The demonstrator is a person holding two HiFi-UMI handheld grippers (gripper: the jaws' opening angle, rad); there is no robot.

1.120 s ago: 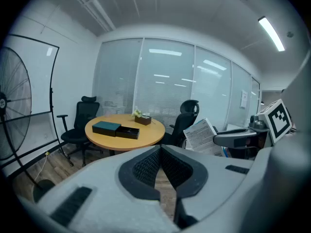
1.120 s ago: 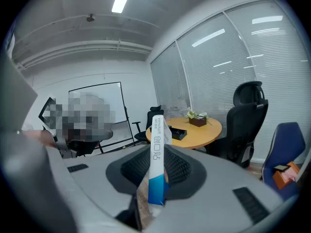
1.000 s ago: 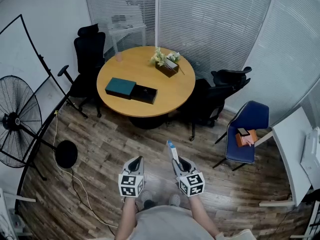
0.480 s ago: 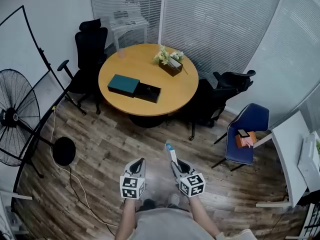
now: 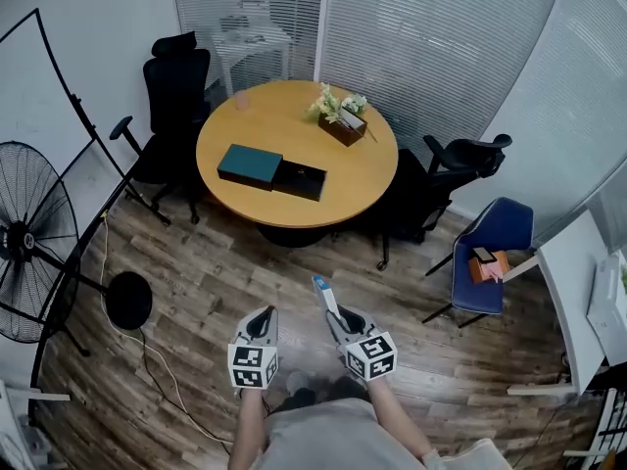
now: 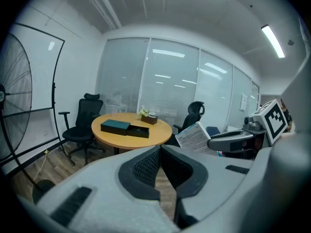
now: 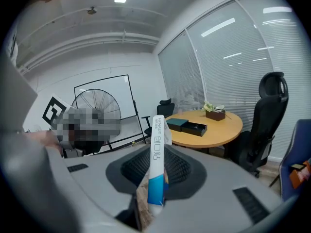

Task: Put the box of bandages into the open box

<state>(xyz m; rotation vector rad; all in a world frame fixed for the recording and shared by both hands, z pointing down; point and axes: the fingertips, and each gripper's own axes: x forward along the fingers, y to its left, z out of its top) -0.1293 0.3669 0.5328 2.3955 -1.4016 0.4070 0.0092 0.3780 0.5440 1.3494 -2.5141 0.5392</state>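
A flat white and blue box of bandages (image 5: 324, 298) stands on edge in my right gripper (image 5: 341, 321), which is shut on it; the right gripper view shows the box (image 7: 157, 159) pinched between the dark pads. My left gripper (image 5: 261, 325) is beside it, shut and empty, its pads touching (image 6: 160, 154). Both are held over the wooden floor, well short of the round wooden table (image 5: 348, 179). On that table lies the black open box (image 5: 300, 180) with its teal lid (image 5: 249, 165) beside it on the left.
A planter with flowers (image 5: 343, 125) stands at the table's far side. Black office chairs (image 5: 176, 91) (image 5: 446, 169) flank the table. A blue chair (image 5: 490, 243) holds an orange item at the right. A standing fan (image 5: 29, 238) and a cable are on the left.
The head view has shifted a little, so the table sits slightly further right and lower. Both grippers stay side by side, and the bandage box leans a bit more to the left.
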